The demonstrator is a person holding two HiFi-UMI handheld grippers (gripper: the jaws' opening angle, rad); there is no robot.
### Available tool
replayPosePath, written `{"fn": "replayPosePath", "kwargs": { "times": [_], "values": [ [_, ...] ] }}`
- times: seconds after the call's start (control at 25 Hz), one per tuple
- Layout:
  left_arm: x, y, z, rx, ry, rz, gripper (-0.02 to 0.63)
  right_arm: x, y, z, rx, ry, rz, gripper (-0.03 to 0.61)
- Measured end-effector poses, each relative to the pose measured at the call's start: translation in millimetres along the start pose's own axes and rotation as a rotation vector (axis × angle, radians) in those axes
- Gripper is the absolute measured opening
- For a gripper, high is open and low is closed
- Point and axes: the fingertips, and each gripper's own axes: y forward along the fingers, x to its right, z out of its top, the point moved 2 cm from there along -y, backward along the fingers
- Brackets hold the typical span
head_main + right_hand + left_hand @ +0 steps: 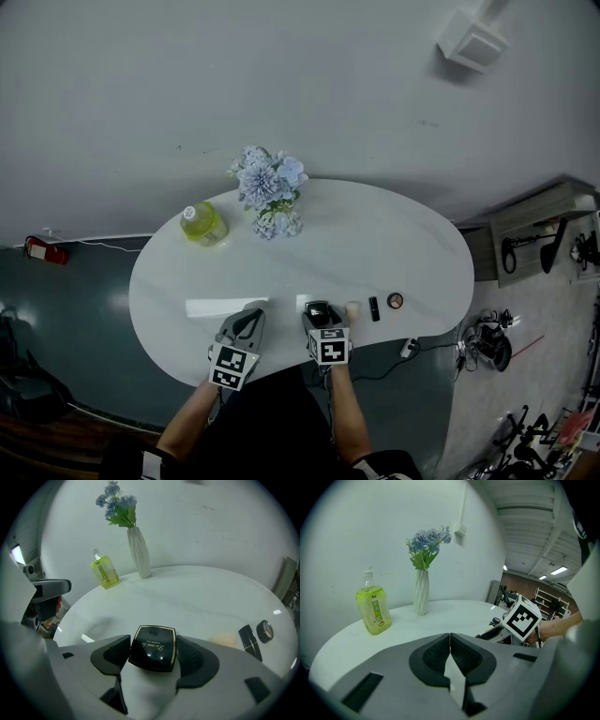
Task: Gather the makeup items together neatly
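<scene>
Reaches both forearms over the table's (187,281) near edge, side by side. Clamps compact (153,648) by its sides in right gripper (319,313) there; presses left gripper (450,643) jaws together, empty. Just rightward: puff (352,308), lipstick (374,307), pot (395,301).

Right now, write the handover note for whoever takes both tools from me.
Left tool: shut, empty, at the near edge of the table.
Right tool: shut on the black compact, just left of the beige puff.
The puff, black tube and small round pot lie in a row, apart from one another.
Done: compact gripped.
Left: probably set it beside the puff and close up the row.
</scene>
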Motion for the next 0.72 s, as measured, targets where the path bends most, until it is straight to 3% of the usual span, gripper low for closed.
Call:
{"fn": "replayPosePath", "kwargs": {
  "times": [0.32,0.72],
  "values": [
    [6.6,-18.1,22.6,0.050,0.030,0.004,0.020,-5.2,-38.9,29.9,0.095,-0.029,-0.025,0.291],
    [22.9,-52.0,59.0,0.161,0.085,-0.003,0.020,-20.6,-142.8,81.8,0.403,-0.053,-0.078,0.284]
  ]
}}
